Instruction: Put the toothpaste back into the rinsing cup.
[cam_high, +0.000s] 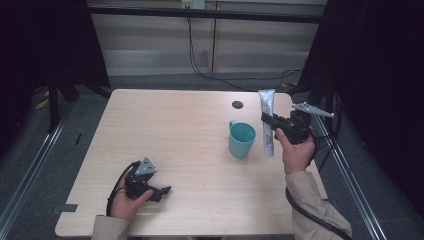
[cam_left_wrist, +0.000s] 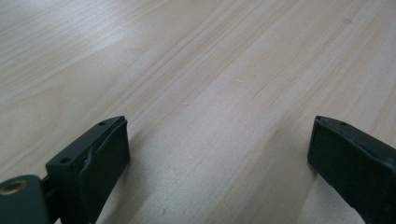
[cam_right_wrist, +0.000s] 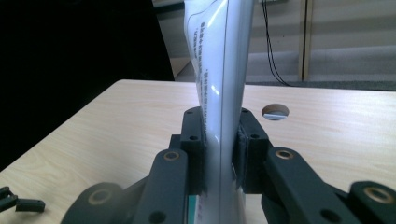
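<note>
A white tube (cam_high: 267, 123) stands upright in the air just right of a teal mug (cam_high: 242, 139), held at its middle by my right gripper (cam_high: 270, 120), which is shut on it. In the right gripper view the tube (cam_right_wrist: 223, 70) rises between the two black jaws of my right gripper (cam_right_wrist: 219, 144), printed text on its left side. The mug stands upright on the table (cam_high: 165, 135) with its handle to the far left. My left gripper (cam_high: 162, 191) rests low at the table's near left, open, with bare wood between its jaws (cam_left_wrist: 219, 154).
A round cable hole (cam_high: 237, 104) lies in the table behind the mug, and shows as the hole (cam_right_wrist: 275, 111) in the right gripper view. Dark curtains flank the table. Cables hang down the back wall. The other gripper's tip (cam_right_wrist: 18, 201) shows far off at lower left.
</note>
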